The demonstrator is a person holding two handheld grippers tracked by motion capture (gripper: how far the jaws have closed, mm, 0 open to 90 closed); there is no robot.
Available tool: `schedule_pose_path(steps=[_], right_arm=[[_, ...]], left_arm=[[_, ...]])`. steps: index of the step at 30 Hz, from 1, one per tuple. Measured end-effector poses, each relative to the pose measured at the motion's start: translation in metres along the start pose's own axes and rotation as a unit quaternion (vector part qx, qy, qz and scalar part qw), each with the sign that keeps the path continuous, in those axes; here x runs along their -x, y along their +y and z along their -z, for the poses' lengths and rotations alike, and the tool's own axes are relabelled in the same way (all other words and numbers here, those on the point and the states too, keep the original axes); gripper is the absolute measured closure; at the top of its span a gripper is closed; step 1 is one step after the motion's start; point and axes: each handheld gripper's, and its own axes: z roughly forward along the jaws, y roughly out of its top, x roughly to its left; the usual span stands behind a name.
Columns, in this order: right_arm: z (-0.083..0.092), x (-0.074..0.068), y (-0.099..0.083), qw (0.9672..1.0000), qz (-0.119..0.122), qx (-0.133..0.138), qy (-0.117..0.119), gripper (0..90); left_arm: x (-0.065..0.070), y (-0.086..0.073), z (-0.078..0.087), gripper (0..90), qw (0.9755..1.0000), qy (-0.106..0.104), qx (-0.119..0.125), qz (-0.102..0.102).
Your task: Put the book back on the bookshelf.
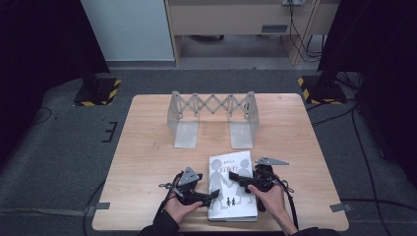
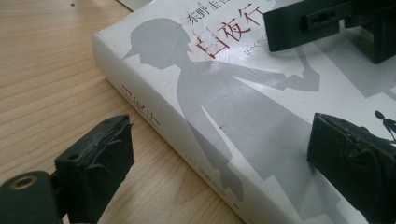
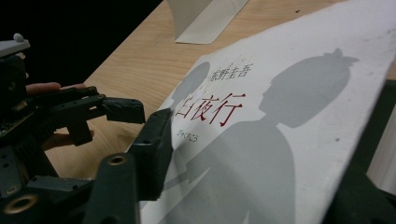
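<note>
Book (image 1: 231,187) lay flat at near edge of bench (image 1: 147,147), not yet lifted toward far rack (image 1: 213,118). Left tool (image 2: 219,140) gaped open, straddling spine. Right tool (image 3: 261,154) clamped lifted cover at right edge.

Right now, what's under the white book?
The book lies flat on the wooden table. Its spine rests on bare wood. Whatever might lie beneath its middle is covered.
</note>
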Motion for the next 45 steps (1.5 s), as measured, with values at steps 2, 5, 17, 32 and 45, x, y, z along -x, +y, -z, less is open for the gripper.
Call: schedule_pose_path(steps=[2,5,17,32,45], right_arm=[[0.001,0.001,0.001,0.9999,-0.015,-0.003,0.002,51.2],[0.002,0.002,0.002,0.9996,-0.028,-0.001,0.002,57.1],[0.006,-0.005,0.009,0.9992,-0.039,0.005,-0.004,65.7],[0.014,-0.012,0.017,0.9984,-0.04,0.031,0.027,74.9],[0.019,-0.015,0.02,0.998,-0.028,0.04,0.04,78.3]], left_arm=[[0.0,0.0,0.0,6.4,1.0,0.0,0.0,0.0],[0.0,0.0,0.0,6.5,1.0,0.0,-0.001,-0.001],[-0.002,0.001,0.001,11.2,0.9998,-0.012,0.011,0.012],[-0.004,0.0,-0.005,4.5,0.9979,-0.046,0.029,0.035],[0.002,0.001,-0.007,0.0,0.9976,-0.055,0.034,0.022]])
